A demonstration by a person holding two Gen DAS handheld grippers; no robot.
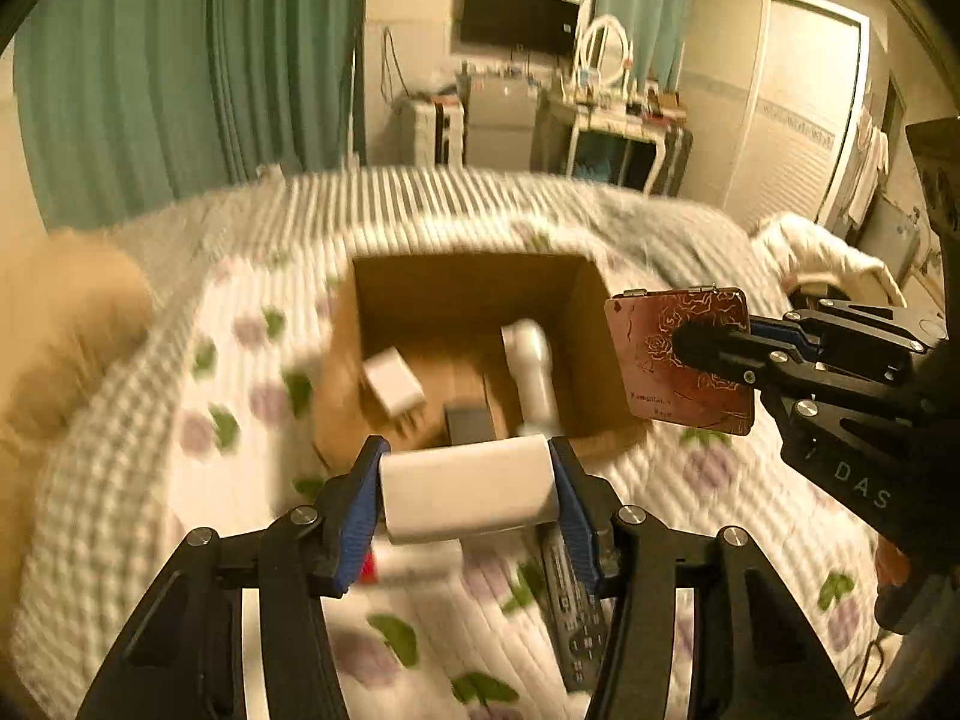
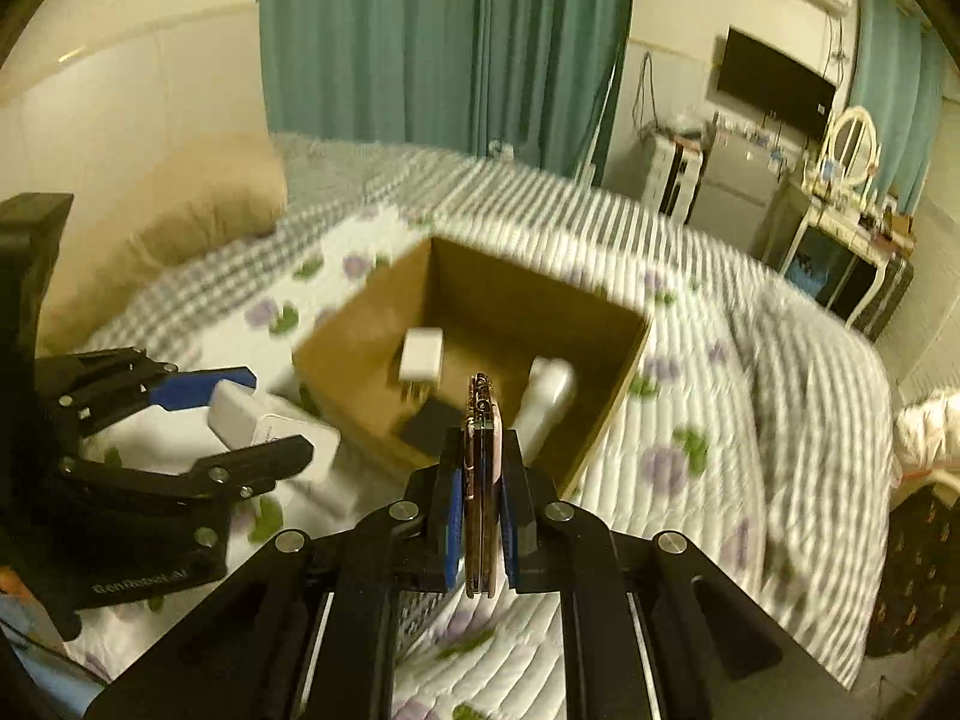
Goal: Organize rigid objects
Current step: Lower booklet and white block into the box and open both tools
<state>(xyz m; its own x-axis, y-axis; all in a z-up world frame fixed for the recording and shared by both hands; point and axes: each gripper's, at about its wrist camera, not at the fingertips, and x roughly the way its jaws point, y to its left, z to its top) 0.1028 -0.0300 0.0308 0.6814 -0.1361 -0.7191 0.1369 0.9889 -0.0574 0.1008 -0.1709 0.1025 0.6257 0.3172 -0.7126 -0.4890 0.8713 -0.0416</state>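
Bedroom setting: a bed covered by a quilted floral bedspread [image 1: 138, 468], on which a cardboard box [image 1: 600, 348] stands open. All positions below are given relative to that box.

Nearest item, left wrist view: the left gripper [image 1: 468, 483], held just short of the box's near rim and above the bedspread. A white rectangular block [image 1: 471, 489] is clamped between its blue-padded fingers [image 1: 357, 510], gripped by its two ends. Under it, on the bedspread on the near side of the box, a dark remote control [image 1: 570, 612] is seen; a small red item beside it is too blurred to identify.

To the right of the box, level with its right wall: the right gripper [image 1: 681, 342], shut tight on a thin reddish-brown case [image 1: 684, 360] engraved with roses and fitted with small hinges along its top edge. The case is held upright and clear of the bedspread. In the right wrist view it [image 2: 480, 480] is seen edge-on between the pads, over the near rim of the box [image 2: 624, 384].

Inside the box, on its floor: a white charger plug [image 1: 393, 381] at the left, a dark flat item [image 1: 468, 423] at the near wall, and a white cylindrical object [image 1: 531, 372] at the right, leaning lengthwise.

Beyond the box: green curtains [image 1: 192, 72], a wall-mounted black screen [image 1: 519, 18], a white dressing table [image 1: 618, 126], and a white wardrobe [image 1: 780, 108].
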